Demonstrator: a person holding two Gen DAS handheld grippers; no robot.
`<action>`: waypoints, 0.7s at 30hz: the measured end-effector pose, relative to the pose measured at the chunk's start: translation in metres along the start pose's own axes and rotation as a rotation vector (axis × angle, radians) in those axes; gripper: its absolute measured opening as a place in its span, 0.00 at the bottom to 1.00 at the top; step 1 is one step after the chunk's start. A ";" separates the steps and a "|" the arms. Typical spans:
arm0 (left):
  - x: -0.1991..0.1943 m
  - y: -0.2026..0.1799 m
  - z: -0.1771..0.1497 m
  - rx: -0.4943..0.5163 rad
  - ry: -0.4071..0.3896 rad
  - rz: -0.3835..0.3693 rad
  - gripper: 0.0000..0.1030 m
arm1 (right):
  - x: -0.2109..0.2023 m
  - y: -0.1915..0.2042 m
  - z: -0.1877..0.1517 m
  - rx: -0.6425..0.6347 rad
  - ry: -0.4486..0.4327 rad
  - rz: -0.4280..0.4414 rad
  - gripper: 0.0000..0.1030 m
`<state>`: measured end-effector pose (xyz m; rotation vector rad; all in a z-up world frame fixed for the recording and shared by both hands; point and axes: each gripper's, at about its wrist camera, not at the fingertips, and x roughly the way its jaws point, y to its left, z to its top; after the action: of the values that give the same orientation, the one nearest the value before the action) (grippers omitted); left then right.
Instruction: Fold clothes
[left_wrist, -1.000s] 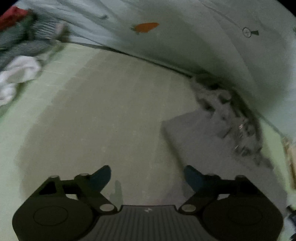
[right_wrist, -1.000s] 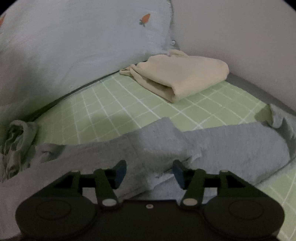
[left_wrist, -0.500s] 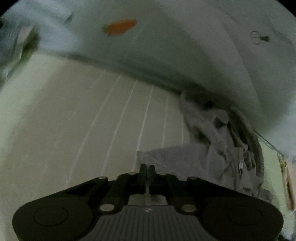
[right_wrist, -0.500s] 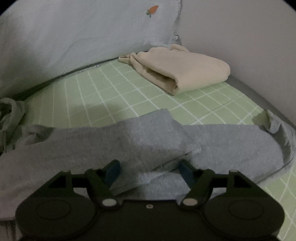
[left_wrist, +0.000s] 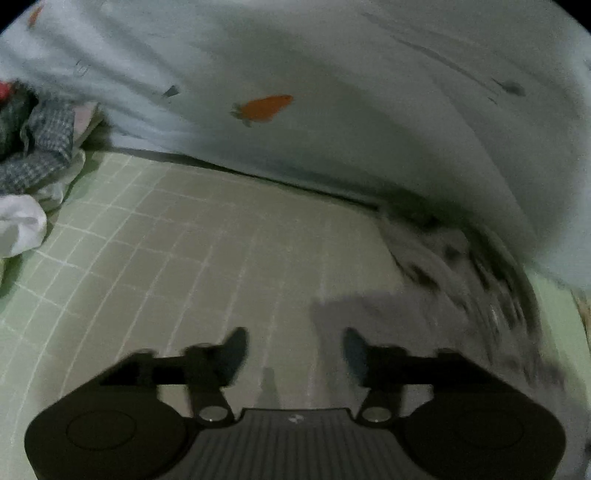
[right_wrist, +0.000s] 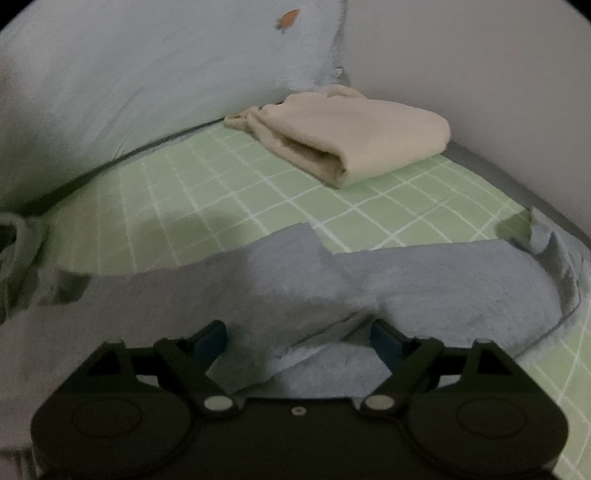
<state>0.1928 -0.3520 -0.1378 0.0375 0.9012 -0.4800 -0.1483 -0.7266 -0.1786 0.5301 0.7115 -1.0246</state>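
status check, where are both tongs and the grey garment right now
Left tongs open, empty, at edge of grey fleece garment. Right tongs open over its fold. Folded beige cloth lies apart, nothing blocking.

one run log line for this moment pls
left tool open | right tool open over grey garment | beige garment folded

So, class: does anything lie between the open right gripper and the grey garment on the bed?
Nothing visible does. The right gripper hangs open directly over the grey garment; the folded beige garment lies well beyond.
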 end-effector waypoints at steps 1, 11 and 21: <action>-0.007 -0.005 -0.010 0.029 0.008 0.002 0.78 | 0.000 0.000 0.001 0.002 -0.004 -0.006 0.84; -0.014 -0.014 -0.086 0.068 0.193 0.181 0.86 | 0.000 0.008 -0.002 -0.092 -0.035 -0.044 0.85; -0.009 -0.018 -0.093 0.118 0.194 0.232 1.00 | -0.017 0.029 -0.007 -0.210 -0.123 -0.035 0.05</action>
<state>0.1108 -0.3435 -0.1864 0.2971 1.0436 -0.3154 -0.1293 -0.6998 -0.1686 0.2714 0.7108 -0.9925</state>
